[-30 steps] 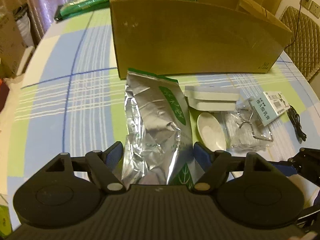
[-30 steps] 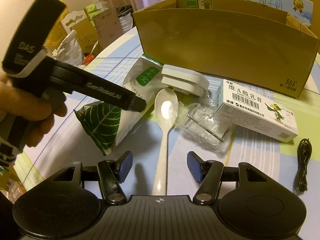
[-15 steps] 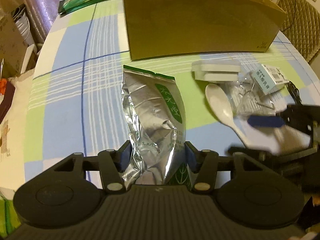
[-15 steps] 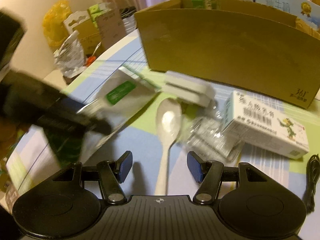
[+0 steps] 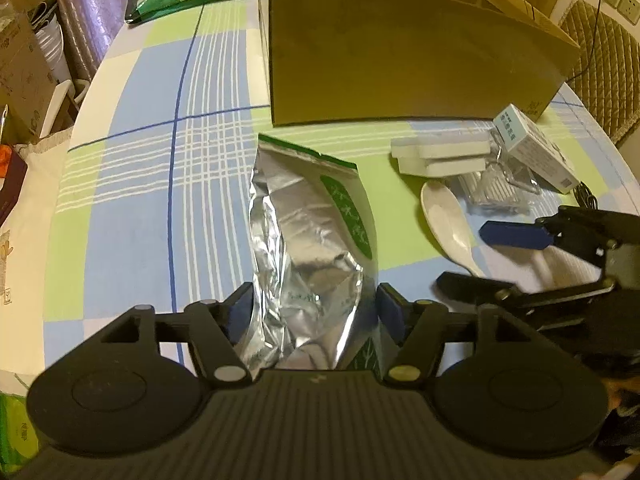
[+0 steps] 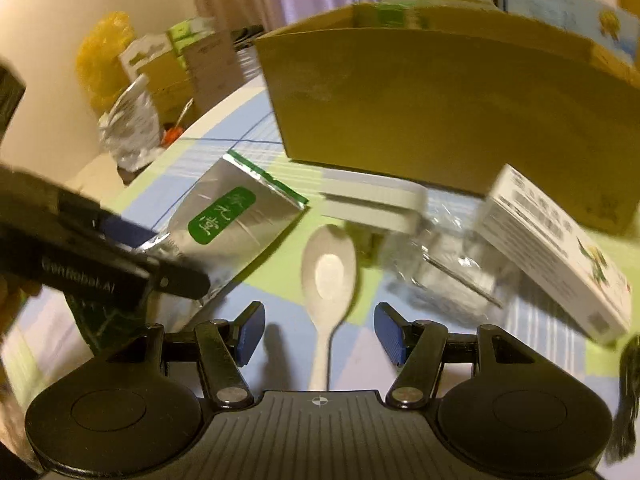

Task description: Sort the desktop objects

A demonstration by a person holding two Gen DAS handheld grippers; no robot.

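The left gripper [image 5: 314, 312] has closed in from a wider spread and now pinches the near end of the foil pouch [image 5: 310, 240], which lies in front of the cardboard box [image 5: 400, 60]. The right gripper [image 6: 320, 338], jaws apart and empty, has moved closer over the white spoon [image 6: 328, 276], right of the pouch. Both pickups look imminent; the box seems the likely destination.

It looked like a home dining room: a table [image 5: 132, 184] under a checked cloth, purple curtains [image 5: 92, 4], a quilted chair [image 5: 600, 68], a wall socket [image 5: 624, 0], and possibly stacked household boxes [image 6: 188, 68].
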